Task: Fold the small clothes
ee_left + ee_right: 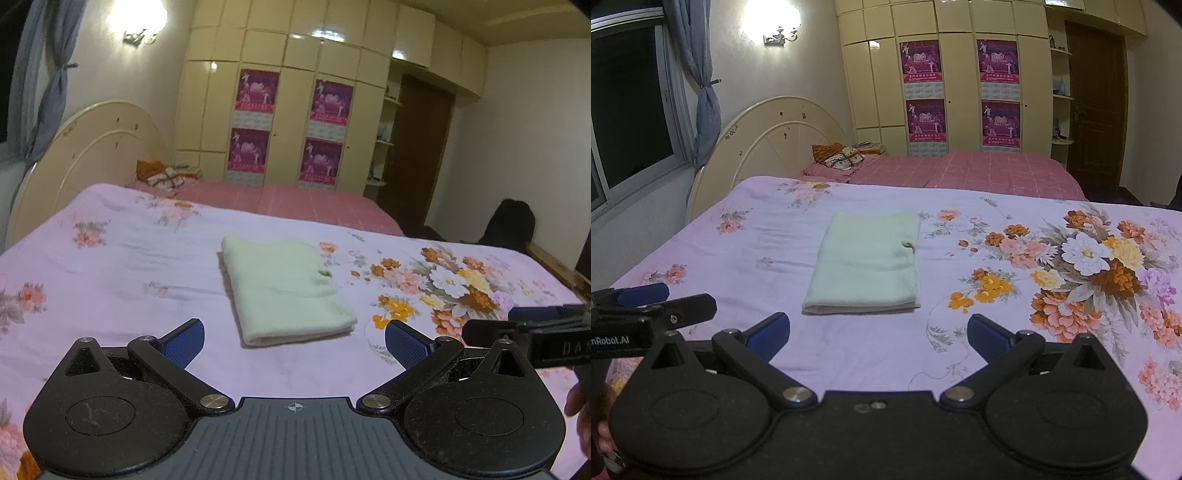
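Observation:
A pale green cloth point(286, 290) lies folded into a neat rectangle on the floral lilac bedsheet point(110, 266); the right wrist view shows the same cloth point(866, 260) just ahead. My left gripper point(294, 341) hovers a little short of the cloth's near edge, open, with nothing between its blue pads. My right gripper point(877, 336) is likewise open and empty, held back from the cloth's folded near edge. Each gripper shows at the side of the other's view: the right one point(532, 325) and the left one point(646, 302).
A cream headboard point(775, 140) stands at the far left, with a pink bed cover point(979, 170) and small folded items point(838, 155) behind. Cream wardrobes with magenta posters point(960, 74) line the back wall. A dark chair point(511, 221) sits at the bed's right side.

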Motion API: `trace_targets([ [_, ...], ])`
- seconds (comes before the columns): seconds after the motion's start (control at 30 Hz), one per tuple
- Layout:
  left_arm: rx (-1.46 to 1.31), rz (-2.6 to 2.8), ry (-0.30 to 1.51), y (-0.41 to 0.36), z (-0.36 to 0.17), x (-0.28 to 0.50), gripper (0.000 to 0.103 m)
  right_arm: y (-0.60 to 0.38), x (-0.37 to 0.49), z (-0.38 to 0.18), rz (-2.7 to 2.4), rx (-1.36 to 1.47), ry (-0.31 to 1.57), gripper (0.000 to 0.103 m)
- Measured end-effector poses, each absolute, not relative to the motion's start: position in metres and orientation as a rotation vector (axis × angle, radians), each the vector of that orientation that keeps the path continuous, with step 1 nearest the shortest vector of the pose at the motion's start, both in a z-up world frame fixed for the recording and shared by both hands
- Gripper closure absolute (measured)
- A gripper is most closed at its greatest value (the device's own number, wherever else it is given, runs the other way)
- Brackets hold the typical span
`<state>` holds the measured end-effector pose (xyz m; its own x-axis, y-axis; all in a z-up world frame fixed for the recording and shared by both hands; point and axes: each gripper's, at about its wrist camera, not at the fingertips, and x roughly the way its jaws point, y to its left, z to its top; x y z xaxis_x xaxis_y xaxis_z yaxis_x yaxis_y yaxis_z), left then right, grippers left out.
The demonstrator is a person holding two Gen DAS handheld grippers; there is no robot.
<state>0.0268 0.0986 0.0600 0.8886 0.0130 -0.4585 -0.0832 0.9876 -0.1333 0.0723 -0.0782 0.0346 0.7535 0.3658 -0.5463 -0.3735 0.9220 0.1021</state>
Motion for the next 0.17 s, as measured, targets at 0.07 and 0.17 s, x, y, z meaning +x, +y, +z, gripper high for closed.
trace_targets([
  [0.07,-0.140,0.053,0.473,0.0972,0.0594,0.0272,0.000,-0.0777,0.0726,0.0348,0.402,-0.014,0.592,0.001],
  [0.17,-0.145,0.058,0.468,0.0971,0.0597,0.0273,0.000,-0.0776,0.0728,0.0344,0.403,-0.014,0.592,0.001],
])
